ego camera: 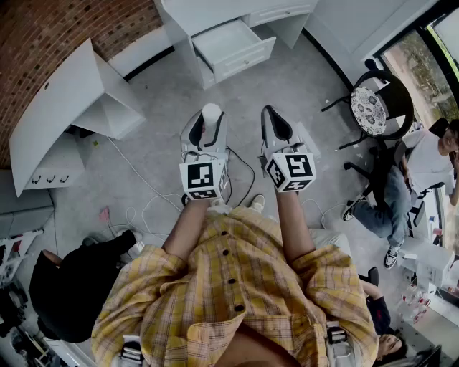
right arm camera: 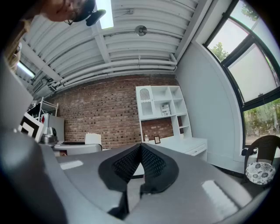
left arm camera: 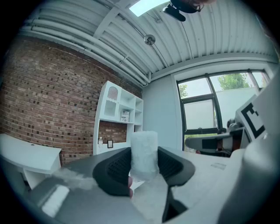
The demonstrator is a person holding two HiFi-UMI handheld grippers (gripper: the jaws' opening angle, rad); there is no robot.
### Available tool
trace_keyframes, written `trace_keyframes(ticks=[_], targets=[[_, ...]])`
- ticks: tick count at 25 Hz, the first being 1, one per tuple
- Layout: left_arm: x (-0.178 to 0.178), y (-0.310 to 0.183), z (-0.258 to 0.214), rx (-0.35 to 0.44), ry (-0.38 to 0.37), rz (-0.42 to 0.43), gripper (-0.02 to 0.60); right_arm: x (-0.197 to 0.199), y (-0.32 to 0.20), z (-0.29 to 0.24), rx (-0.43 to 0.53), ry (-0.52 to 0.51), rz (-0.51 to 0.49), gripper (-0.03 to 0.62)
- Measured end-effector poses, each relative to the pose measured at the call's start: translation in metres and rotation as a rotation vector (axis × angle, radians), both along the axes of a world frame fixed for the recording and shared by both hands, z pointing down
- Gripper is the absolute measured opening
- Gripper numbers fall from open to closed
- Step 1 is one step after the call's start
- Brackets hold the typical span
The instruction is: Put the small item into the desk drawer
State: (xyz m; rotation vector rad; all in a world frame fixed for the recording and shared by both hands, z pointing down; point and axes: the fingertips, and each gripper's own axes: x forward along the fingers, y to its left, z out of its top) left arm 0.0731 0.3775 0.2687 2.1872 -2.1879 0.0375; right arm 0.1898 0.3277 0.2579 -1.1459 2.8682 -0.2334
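A small white frosted cylinder (ego camera: 211, 115) stands upright between the black pads of my left gripper (ego camera: 208, 120), which is shut on it. In the left gripper view the cylinder (left arm camera: 144, 153) fills the gap of that gripper (left arm camera: 144, 162), both pads pressing its sides. My right gripper (ego camera: 270, 115) is held level beside it, shut, with its pads meeting at the tips and nothing between them (right arm camera: 140, 151). The white desk (ego camera: 215, 11) is ahead across the floor, its drawer (ego camera: 233, 46) pulled open and showing nothing inside. Both grippers are well short of it.
A curved white counter (ego camera: 61, 107) stands at the left and cables (ego camera: 147, 197) trail over the grey floor. A black chair with a patterned cushion (ego camera: 373, 107) and a seated person (ego camera: 419, 175) are at the right. Another person in black (ego camera: 72, 287) crouches at the lower left.
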Motion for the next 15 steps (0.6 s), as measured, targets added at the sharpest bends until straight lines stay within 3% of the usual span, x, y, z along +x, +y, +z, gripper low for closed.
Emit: trace_keyframes(ticks=[15], targets=[[-0.05,0.006,0.001,0.02,0.038,0.07,0.184,-0.042,0.023,-0.007,0.014,-0.032,0.062,-0.002]])
